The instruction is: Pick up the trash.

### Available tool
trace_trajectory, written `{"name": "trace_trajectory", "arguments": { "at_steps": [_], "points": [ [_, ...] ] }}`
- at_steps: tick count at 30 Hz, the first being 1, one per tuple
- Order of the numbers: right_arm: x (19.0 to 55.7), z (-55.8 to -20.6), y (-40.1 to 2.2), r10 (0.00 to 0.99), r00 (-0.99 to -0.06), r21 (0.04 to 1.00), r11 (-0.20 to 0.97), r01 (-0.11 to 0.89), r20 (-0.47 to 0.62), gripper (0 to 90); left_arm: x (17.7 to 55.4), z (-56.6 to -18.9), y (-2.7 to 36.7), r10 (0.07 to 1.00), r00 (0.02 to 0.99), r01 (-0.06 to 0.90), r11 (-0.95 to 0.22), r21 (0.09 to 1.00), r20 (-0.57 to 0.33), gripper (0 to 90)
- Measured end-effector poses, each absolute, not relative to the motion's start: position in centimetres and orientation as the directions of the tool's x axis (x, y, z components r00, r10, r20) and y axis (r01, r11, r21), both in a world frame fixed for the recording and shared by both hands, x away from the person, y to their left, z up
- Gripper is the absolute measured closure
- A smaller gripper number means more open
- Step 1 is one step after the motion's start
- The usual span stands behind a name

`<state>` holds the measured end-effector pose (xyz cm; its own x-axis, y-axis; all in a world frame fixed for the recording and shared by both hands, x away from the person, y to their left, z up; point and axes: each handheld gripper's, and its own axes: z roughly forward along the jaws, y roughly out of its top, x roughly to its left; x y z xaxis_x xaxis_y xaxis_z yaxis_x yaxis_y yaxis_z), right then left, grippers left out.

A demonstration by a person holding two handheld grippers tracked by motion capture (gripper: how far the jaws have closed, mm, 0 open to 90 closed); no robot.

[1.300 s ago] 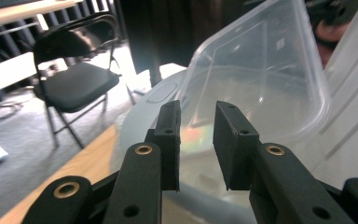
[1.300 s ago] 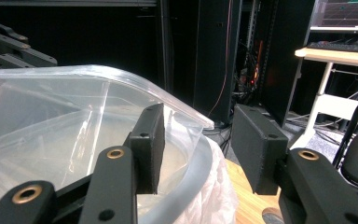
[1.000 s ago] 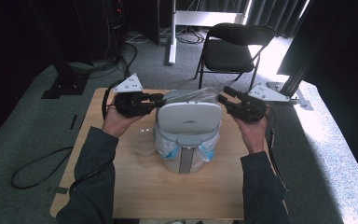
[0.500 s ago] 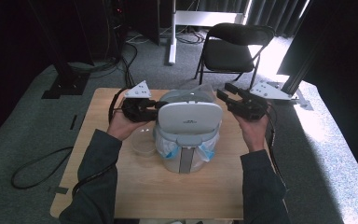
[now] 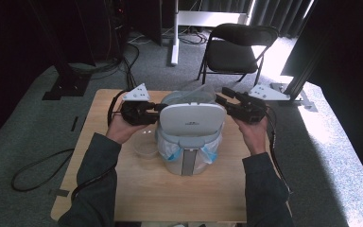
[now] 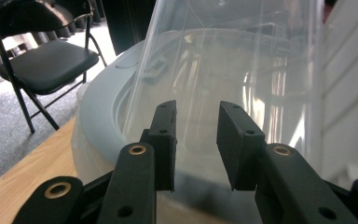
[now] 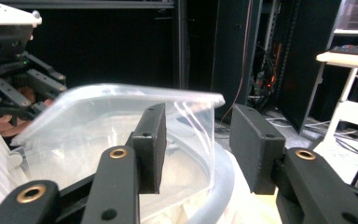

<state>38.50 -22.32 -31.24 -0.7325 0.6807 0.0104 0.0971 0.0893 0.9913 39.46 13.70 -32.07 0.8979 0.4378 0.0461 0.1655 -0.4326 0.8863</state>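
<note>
My right gripper (image 7: 196, 149) grasps a clear, empty plastic container (image 7: 121, 140), tilted above the white pedal bin (image 5: 189, 142). My left gripper (image 6: 196, 144), jaws just widening, stands released beside the container's wall.

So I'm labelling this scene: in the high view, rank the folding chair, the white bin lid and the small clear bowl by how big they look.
1. Folding chair, though it stands farther off.
2. White bin lid.
3. Small clear bowl, plainly the smallest.

No legible text anywhere; a small dark mark on the white bin lid (image 5: 192, 122), too blurred.
</note>
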Motion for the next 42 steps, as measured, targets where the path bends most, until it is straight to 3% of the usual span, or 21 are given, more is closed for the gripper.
{"name": "trace_trajectory", "arguments": {
  "at_steps": [10,14,33,42],
  "points": [
    [39.1,-31.7,-22.5,0.725,-0.689,0.978,0.133,0.162,0.016,54.1,39.5,-32.1,13.2,0.430,0.902,0.161,-0.433,0.887,0.046,68.7],
    [39.8,-31.3,-22.0,0.714,-0.698,0.980,0.089,0.175,0.060,56.3,39.5,-32.0,13.1,0.433,0.900,0.163,-0.429,0.888,0.044,69.1],
    [39.3,-28.2,-21.2,0.605,-0.792,0.995,-0.007,0.099,0.082,55.5,39.9,-32.2,12.7,0.446,0.894,0.175,-0.432,0.885,0.041,69.3],
    [38.7,-27.9,-23.0,0.640,-0.765,0.997,-0.026,0.073,0.073,54.4,39.9,-32.1,12.6,0.456,0.889,0.167,-0.411,0.896,0.043,67.8]
  ]
}}
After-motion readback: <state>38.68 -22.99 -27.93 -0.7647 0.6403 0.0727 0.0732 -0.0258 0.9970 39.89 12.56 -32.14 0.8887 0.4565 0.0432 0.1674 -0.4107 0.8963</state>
